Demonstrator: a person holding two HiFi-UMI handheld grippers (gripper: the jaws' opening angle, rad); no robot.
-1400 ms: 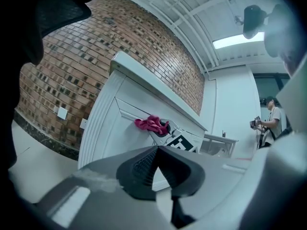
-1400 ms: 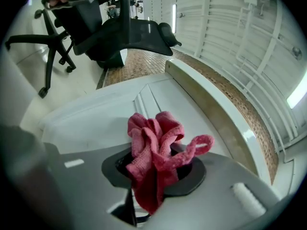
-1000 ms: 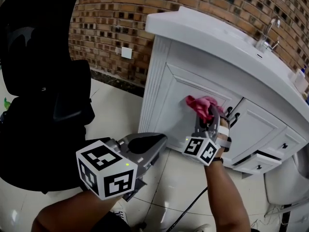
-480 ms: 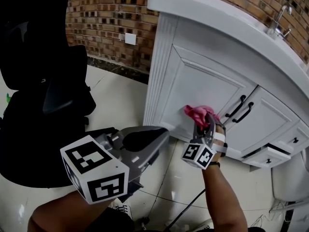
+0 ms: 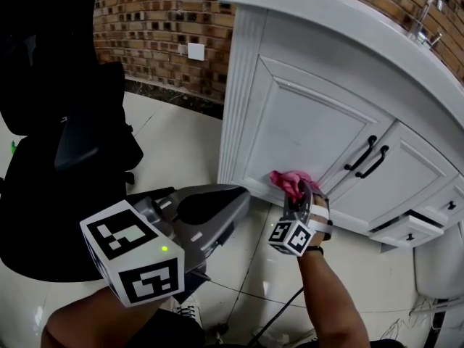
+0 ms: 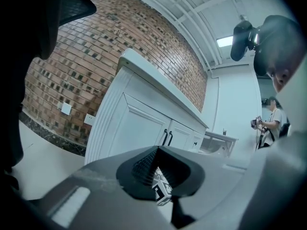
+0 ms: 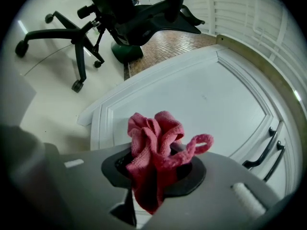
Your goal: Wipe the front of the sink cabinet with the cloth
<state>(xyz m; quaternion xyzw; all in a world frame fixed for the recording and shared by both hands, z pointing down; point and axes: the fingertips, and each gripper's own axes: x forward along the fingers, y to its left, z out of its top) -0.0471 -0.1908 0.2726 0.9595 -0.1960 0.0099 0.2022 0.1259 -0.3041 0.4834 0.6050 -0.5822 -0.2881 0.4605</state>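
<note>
- Where the head view looks down, the right claw [image 5: 299, 194] is clamped on the cloth [image 5: 288, 182], held against the cabinet [image 5: 304, 114] door's lower left corner, near the floor [image 5: 181, 143]. Bare panel spreads above.
- Left gripper view: the left claw [image 6: 159, 152] is closed, empty, and apart from the cabinet.
- Right gripper view: the cloth bunches past the tips; the handles [image 7: 268, 150] lie well right.

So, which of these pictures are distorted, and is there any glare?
Head view: fisheye bends the cabinet edges; floor tiles shine softly. Left gripper view: ceiling lamp blown out, corners dark. Right gripper view: door panel curved, cloth sharp, black corners.
</note>
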